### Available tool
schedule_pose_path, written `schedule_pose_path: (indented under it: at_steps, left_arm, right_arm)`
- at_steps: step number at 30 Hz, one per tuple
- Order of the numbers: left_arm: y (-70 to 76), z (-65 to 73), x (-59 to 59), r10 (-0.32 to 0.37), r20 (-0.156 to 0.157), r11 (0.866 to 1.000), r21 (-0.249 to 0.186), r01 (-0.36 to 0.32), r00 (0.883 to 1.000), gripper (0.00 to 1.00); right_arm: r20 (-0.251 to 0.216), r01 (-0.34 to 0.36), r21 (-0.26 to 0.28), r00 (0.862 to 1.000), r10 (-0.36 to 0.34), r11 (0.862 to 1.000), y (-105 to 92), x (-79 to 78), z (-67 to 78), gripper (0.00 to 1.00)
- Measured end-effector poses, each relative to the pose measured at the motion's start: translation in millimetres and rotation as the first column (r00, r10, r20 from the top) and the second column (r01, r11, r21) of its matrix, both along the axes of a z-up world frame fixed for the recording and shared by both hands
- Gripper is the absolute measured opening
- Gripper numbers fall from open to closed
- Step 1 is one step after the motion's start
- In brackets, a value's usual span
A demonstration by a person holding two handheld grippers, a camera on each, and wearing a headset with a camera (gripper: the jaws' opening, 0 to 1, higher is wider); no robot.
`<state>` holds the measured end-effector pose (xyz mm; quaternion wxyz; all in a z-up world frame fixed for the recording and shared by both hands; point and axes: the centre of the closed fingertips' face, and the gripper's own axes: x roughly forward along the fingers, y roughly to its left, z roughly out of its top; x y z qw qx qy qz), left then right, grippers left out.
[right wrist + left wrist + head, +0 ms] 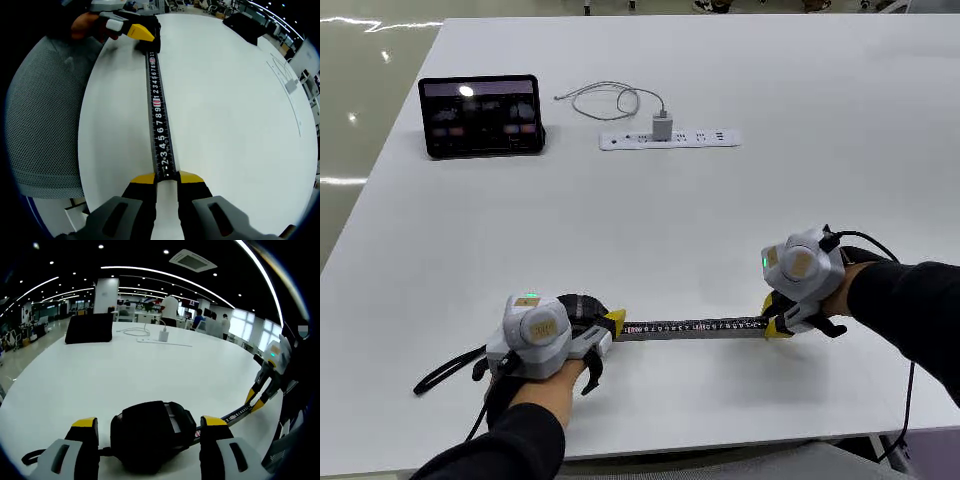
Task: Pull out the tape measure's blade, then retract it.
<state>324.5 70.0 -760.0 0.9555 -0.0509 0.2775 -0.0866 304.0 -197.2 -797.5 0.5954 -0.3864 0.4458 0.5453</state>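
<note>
Biggest worry on the big white tabletop (650,220): that tape is under spring tension. It's lying along the near edge, with the black rounded tape measure case (152,432) towards the near left corner. The dark numbered metal blade (159,120) runs from it to the right, flat on the surface.

If the right gripper (167,177) loses its hold, I'd bet the blade whips back at the case and maybe kinks. Its jaws are pinched tight on the very tip, so there isn't much to hang on to. The left gripper (149,422) has its jaws hugging both sides of the case, and a hard snap could twist it loose.

Pose: the left forearm comes in over the near edge, gripper aimed at the far edge. The black-sleeved right arm reaches in from the right, gripper pointing left along the blade.
</note>
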Motion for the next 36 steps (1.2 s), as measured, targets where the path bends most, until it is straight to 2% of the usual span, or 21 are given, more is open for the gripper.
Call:
schedule_pose_path:
  at_steps: [3, 5, 8, 9, 11, 13, 17, 19, 27, 31, 33, 36]
  left_arm:
    - [-1.0, -1.4, 0.0, -0.006, -0.006, 1.0, 0.006, 0.006, 1.0, 0.78]
    - [1.1, -1.7, -0.8, 0.0, -0.011, 1.0, 0.013, 0.0, 1.0, 0.71]
    - [-1.2, -2.3, -1.2, -0.005, -0.016, 1.0, -0.005, 0.005, 1.0, 0.69]
    - [-4.4, -4.2, -2.9, -0.008, -0.034, 0.999, -0.035, 0.007, 0.999, 0.67]
    - [-2.8, -5.0, -2.7, 0.004, -0.041, 0.999, -0.043, -0.005, 0.999, 0.65]
    - [-3.2, -4.8, -2.8, -0.007, -0.037, 1.0, -0.03, 0.006, 0.999, 0.64]
    - [-3.7, -6.0, -3.4, -0.019, -0.053, 1.0, -0.003, 0.018, 0.998, 0.63]
    - [-3.3, -5.6, -3.5, -0.028, -0.05, 1.0, 0.009, 0.028, 0.998, 0.63]
    - [-3.0, -5.0, -4.5, -0.026, -0.057, 1.0, 0.01, 0.027, 0.998, 0.63]
    - [-2.7, -5.2, -4.3, -0.027, -0.058, 1.0, 0.01, 0.027, 0.998, 0.63]
    - [-2.5, -5.3, -4.3, -0.027, -0.059, 1.0, 0.011, 0.027, 0.998, 0.63]
    - [-2.3, -5.6, -4.1, -0.028, -0.06, 1.0, 0.012, 0.028, 0.998, 0.63]
  right_arm:
    - [-0.003, 0.004, -0.002, 1.0, -0.004, 1.0, -0.6, -0.1, 0.2, 0.11]
    - [-0.003, 0.005, 0.001, 1.0, -0.005, 1.0, -0.8, -0.9, 0.6, 0.11]
    - [-0.009, 0.002, 0.012, 1.0, -0.002, 1.0, -1.3, -0.6, 0.7, 0.1]
    - [-0.014, 0.002, 0.016, 1.0, -0.002, 1.0, -0.9, -0.4, 0.9, 0.1]
    - [-0.016, -0.001, 0.016, 1.0, 0.001, 1.0, -1.4, 0.1, 0.4, 0.1]
    - [-0.012, -0.006, 0.022, 1.0, 0.006, 1.0, -1.6, 0.4, 0.3, 0.1]
    - [-0.016, 0.026, 0.045, 1.0, -0.025, 0.999, -2.0, 0.8, 0.3, 0.1]
    - [-0.014, 0.025, 0.047, 1.0, -0.024, 0.999, -1.8, 0.8, -0.1, 0.1]
    - [-0.025, 0.033, 0.06, 0.999, -0.032, 0.998, -0.7, 1.3, 0.5, 0.1]
    - [-0.019, 0.038, 0.058, 0.999, -0.037, 0.998, 0.1, 0.9, 0.7, 0.1]
    - [0.0, 0.014, 0.053, 1.0, -0.014, 0.999, 1.2, -0.6, 0.7, 0.1]
    - [-0.007, 0.033, 0.049, 0.999, -0.033, 0.998, 2.2, 0.3, 1.0, 0.11]
